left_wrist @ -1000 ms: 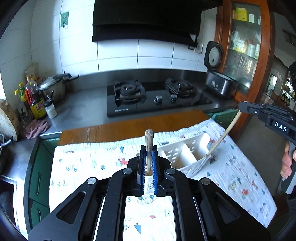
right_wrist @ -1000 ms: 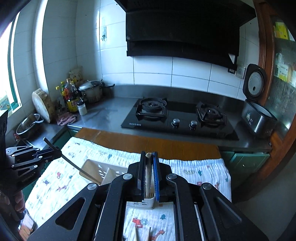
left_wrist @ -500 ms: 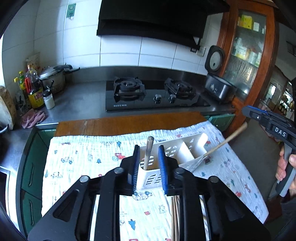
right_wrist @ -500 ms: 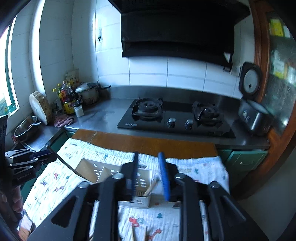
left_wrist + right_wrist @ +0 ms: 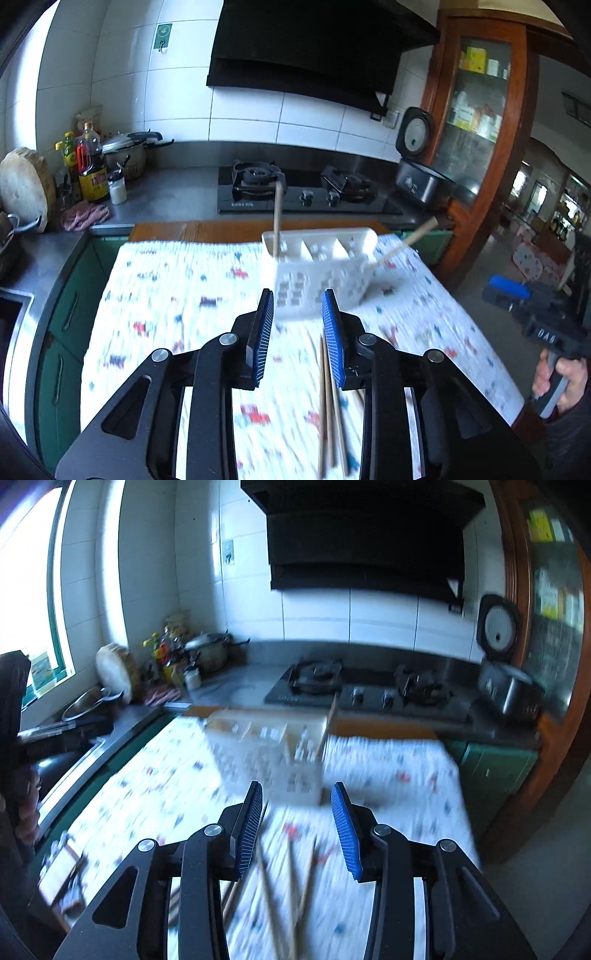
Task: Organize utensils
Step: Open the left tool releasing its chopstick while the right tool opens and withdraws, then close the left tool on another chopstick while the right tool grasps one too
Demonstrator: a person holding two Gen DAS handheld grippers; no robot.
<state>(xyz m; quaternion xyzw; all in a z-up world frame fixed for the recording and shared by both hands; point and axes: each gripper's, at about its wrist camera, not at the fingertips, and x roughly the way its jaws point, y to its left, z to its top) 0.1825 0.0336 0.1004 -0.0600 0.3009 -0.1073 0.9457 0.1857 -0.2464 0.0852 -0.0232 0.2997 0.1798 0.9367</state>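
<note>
A white slotted utensil caddy (image 5: 321,269) stands on the patterned cloth (image 5: 166,314). A wooden-handled utensil (image 5: 277,218) stands upright in its left compartment, and another wooden handle (image 5: 406,242) leans out of its right end. My left gripper (image 5: 297,317) is open and empty, just short of the caddy. Wooden chopsticks (image 5: 327,398) lie on the cloth beneath it. In the right wrist view the caddy (image 5: 269,753) is blurred, with a handle (image 5: 328,723) in its right end. My right gripper (image 5: 295,812) is open and empty above several loose chopsticks (image 5: 291,882).
A gas hob (image 5: 303,192), a pot (image 5: 125,153), bottles (image 5: 88,162), a rag (image 5: 85,218) and a rice cooker (image 5: 421,170) stand on the steel counter behind. A wooden cabinet (image 5: 476,110) is at the right. A sink (image 5: 88,705) lies left.
Both grippers opened and let go of their wooden-handled utensils, which now stay in the caddy. Both grippers drew back and up from the caddy.
</note>
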